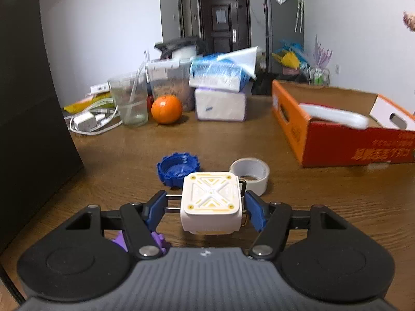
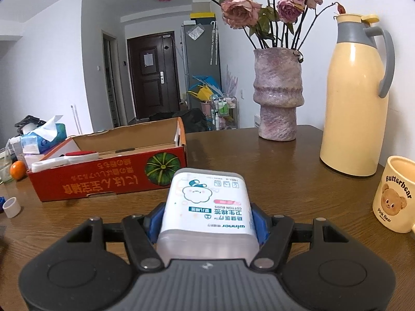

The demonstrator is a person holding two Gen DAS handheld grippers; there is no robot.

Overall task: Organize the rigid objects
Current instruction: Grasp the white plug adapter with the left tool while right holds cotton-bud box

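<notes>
Left wrist view: left tongs (image 1: 211,204) closed on white square plastic cube with yellow trim (image 1: 211,202), lifted just above brown wooden counter (image 1: 116,155). Blue toothed plastic lid (image 1: 178,169) and white tape roll (image 1: 250,175) left lying just beyond; orange cardboard box (image 1: 337,140) off to the right, white oblong item already inside. Right wrist view: right tongs (image 2: 207,220) clamped on translucent cotton-bud box with white label (image 2: 207,207), aimed slightly down, short of same box (image 2: 109,176). Sorting judged partly done.
</notes>
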